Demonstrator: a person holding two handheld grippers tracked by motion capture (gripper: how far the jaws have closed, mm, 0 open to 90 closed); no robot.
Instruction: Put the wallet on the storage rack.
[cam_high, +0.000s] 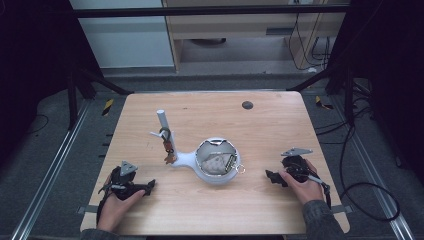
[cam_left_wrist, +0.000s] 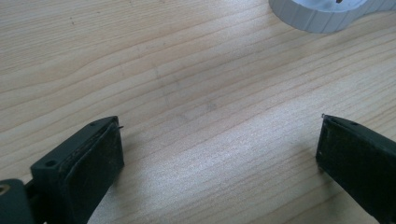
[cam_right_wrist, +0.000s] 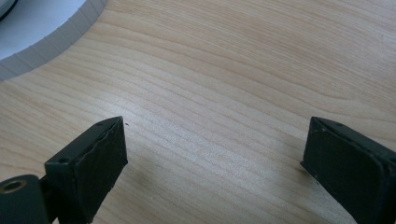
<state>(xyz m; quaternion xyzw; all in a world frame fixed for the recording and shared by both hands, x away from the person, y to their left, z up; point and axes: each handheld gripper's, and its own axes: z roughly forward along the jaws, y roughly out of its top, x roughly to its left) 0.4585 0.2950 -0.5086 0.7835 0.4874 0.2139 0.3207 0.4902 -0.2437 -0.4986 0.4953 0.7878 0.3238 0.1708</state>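
1. Left tongs (cam_high: 148, 187) sat released on the bench (cam_high: 260, 130), bare wood ahead of them.
2. White dish stand (cam_high: 216, 161) stood mid-bench, between both.
3. Right tongs (cam_high: 270, 176) were released too, near the bench's right edge.

A small dark round disc (cam_high: 247, 105) lies on the pale wooden table (cam_high: 270, 135) near its far edge. Black cables (cam_high: 367, 195) trail across the grey floor at the right.
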